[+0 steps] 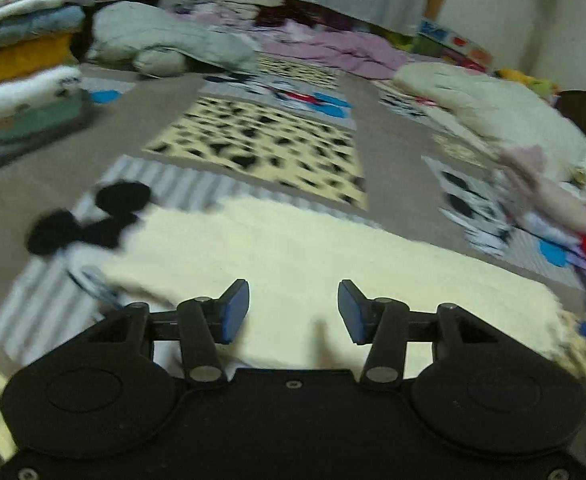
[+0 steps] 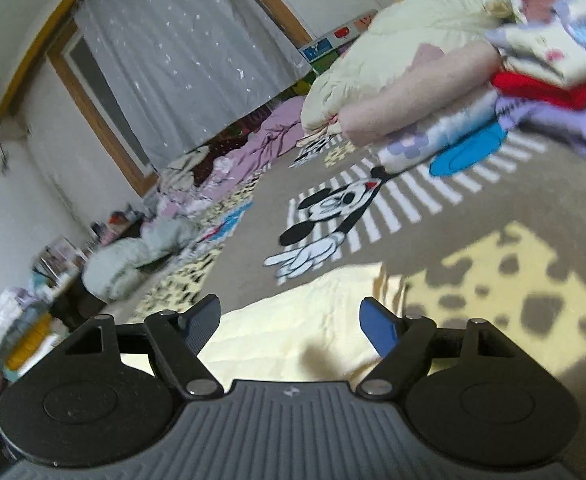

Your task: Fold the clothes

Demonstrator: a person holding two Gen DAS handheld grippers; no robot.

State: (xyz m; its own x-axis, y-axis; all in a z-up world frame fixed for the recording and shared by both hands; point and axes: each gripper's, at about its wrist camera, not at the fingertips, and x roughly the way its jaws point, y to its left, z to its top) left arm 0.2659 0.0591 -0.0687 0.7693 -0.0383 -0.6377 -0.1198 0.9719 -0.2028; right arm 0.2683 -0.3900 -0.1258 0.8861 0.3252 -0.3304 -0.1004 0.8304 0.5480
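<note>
A pale cream fleecy garment (image 1: 313,264) lies flat on the patterned rug, filling the lower middle of the left wrist view. My left gripper (image 1: 293,308) hovers over its near edge, open, with nothing between the blue pads. In the right wrist view the same cream garment (image 2: 305,320) lies just ahead, one corner folded up near the right finger. My right gripper (image 2: 291,320) is open above it and holds nothing.
A stack of folded clothes (image 1: 21,60) stands at the left. An unfolded heap (image 2: 473,60) of cream, pink, red and purple items sits at the right. A grey quilt (image 1: 165,44) and purple bedding (image 1: 333,48) lie further back by the curtain (image 2: 181,48).
</note>
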